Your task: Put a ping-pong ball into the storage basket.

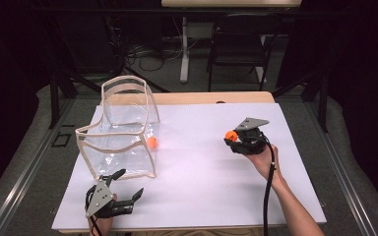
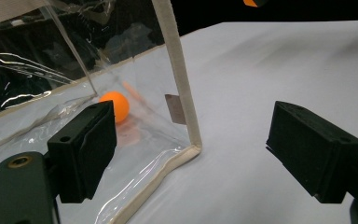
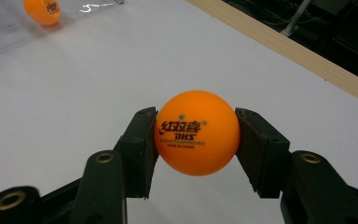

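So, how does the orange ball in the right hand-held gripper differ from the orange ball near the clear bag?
The held ball is clamped between the jaws of the right hand-held gripper, lifted off the white table; the other ball rests on the table at the clear bag. The held ball sits on the right side, the other ball on the left, nearer the open left hand-held gripper. Both are orange, round and bear dark print.

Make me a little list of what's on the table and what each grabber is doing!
table: white top
bag: clear, cream-edged, standing open
ball in right gripper: orange, printed logo
other ball: orange, by the bag's far corner, seen through the plastic
right gripper: jaws shut on the ball
left gripper: jaws open, holding nothing, by the bag's near corner
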`<state>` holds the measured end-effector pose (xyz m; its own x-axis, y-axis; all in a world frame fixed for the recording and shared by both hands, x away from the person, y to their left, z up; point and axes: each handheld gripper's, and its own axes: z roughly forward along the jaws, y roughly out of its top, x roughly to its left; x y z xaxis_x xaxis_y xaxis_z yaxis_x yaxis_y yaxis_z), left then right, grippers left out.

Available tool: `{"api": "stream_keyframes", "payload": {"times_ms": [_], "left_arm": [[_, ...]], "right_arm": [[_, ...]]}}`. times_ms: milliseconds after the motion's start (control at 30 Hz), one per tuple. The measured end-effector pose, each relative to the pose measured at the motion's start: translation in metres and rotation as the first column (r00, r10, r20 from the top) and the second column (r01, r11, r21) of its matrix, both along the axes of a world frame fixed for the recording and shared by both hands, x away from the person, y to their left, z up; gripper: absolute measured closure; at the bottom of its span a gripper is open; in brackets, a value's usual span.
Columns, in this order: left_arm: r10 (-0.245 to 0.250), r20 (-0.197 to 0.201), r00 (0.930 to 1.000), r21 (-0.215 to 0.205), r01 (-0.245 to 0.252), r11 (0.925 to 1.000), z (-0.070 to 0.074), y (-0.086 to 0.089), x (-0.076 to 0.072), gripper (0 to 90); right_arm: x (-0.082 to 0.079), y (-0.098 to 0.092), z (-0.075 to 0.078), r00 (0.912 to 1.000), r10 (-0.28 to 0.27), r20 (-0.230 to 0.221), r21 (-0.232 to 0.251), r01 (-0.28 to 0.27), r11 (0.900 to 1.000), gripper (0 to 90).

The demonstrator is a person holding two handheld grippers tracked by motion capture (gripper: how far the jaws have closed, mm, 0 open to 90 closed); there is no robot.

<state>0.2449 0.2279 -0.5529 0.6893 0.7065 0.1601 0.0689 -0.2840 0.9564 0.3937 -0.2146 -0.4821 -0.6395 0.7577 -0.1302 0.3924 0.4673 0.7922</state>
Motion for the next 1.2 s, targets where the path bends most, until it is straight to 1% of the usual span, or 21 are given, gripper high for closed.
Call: {"api": "stream_keyframes", "payload": {"times_ms": [367, 667, 700, 767, 1200], "left_arm": [[0.0, 0.001, 1.0, 0.001, 0.0, 1.0, 0.0, 0.0, 0.0, 15.5], [-0.001, 0.001, 1.0, 0.001, 0.001, 1.0, 0.0, 0.0, 0.0, 15.5], [-0.001, 0.001, 1.0, 0.0, 0.001, 1.0, 0.0, 0.0, 0.0, 15.4], [-0.001, 0.001, 1.0, 0.001, 0.001, 1.0, 0.0, 0.0, 0.0, 15.5], [-0.003, -0.001, 1.0, 0.001, 0.003, 1.0, 0.0, -0.001, 0.0, 15.5]], "right_arm": [[-0.006, 0.006, 0.005, 0.9994, 0.031, 0.014, 0.004, -0.031, 1.0, 50.3], [-0.01, 0.01, 0.009, 0.9988, 0.043, 0.023, 0.016, -0.043, 0.999, 50.3], [-0.011, 0.01, 0.009, 0.9985, 0.048, 0.027, 0.012, -0.048, 0.999, 50.2], [-0.011, 0.011, 0.01, 0.9982, 0.051, 0.032, 0.018, -0.051, 0.999, 50.2], [-0.016, 0.017, 0.013, 0.9962, 0.074, 0.046, 0.023, -0.075, 0.997, 50.2]]}}
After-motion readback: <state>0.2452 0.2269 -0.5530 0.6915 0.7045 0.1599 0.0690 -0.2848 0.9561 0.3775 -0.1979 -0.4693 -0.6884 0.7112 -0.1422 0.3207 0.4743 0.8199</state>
